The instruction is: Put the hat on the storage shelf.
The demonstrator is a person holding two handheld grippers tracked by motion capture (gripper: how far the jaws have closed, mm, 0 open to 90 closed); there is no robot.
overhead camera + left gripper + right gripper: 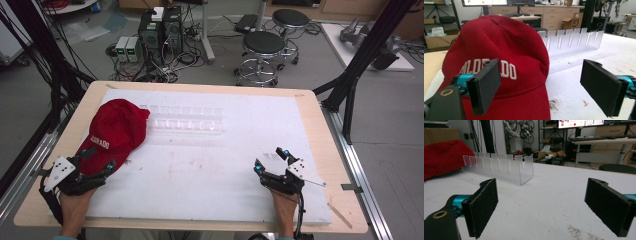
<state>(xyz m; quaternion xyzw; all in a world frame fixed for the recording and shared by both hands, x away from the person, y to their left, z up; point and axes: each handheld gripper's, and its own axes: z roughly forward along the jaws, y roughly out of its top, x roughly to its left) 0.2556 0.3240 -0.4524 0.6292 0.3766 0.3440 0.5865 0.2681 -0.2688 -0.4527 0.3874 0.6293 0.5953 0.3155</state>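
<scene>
Fingers (101, 161) spread on both grippers, left gripper (95, 160) at the red cap's (116, 130) brim, right gripper (270, 160) low over the white mat (210, 170).

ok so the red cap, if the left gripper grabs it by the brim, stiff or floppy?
Probably mixed. The cap is cloth, so the domed crown would likely sag or dent once lifted. The brim looks flat and firmer, likely a fair hold for the open left gripper. Probably light, so a push should slide it on the white mat.
</scene>
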